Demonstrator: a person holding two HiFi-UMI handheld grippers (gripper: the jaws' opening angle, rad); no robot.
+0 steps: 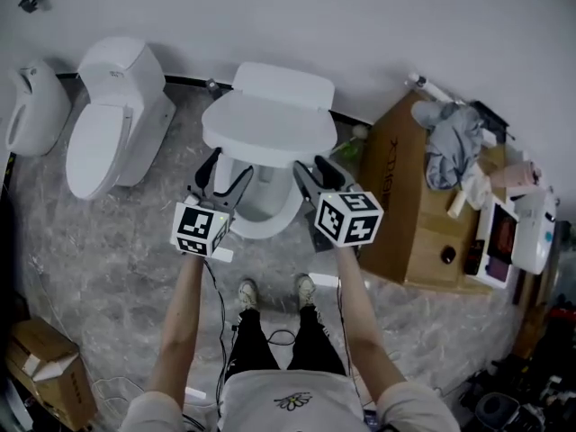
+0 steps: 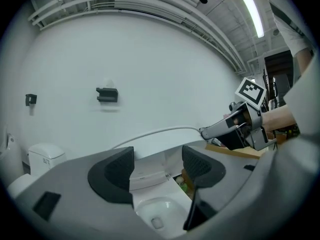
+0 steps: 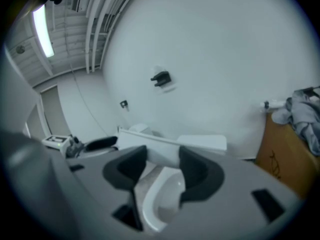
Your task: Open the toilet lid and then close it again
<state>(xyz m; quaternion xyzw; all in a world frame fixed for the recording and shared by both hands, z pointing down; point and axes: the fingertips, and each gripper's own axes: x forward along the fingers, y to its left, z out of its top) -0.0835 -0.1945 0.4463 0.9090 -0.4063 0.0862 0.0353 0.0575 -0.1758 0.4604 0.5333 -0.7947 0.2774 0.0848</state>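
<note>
The white toilet stands in the middle of the head view, with its lid (image 1: 268, 124) lifted partway over the open bowl (image 1: 261, 210) and the tank (image 1: 283, 84) behind. My left gripper (image 1: 225, 171) is at the lid's front left edge and the right gripper (image 1: 313, 171) at its front right. The left gripper (image 2: 157, 171) is open, its jaws below the lid's rim (image 2: 155, 132), with the bowl (image 2: 155, 214) seen between them. In that view one finger of the right gripper (image 2: 212, 130) touches the rim. The right gripper (image 3: 162, 171) is open too, facing the lid (image 3: 165, 145).
A second toilet (image 1: 112, 115) and a white fixture (image 1: 36, 106) stand at the left. A tall cardboard box (image 1: 405, 187) with a grey cloth (image 1: 450, 142) is close on the right. Another box (image 1: 45, 367) lies bottom left. The person's feet (image 1: 274, 291) and cables are on the floor.
</note>
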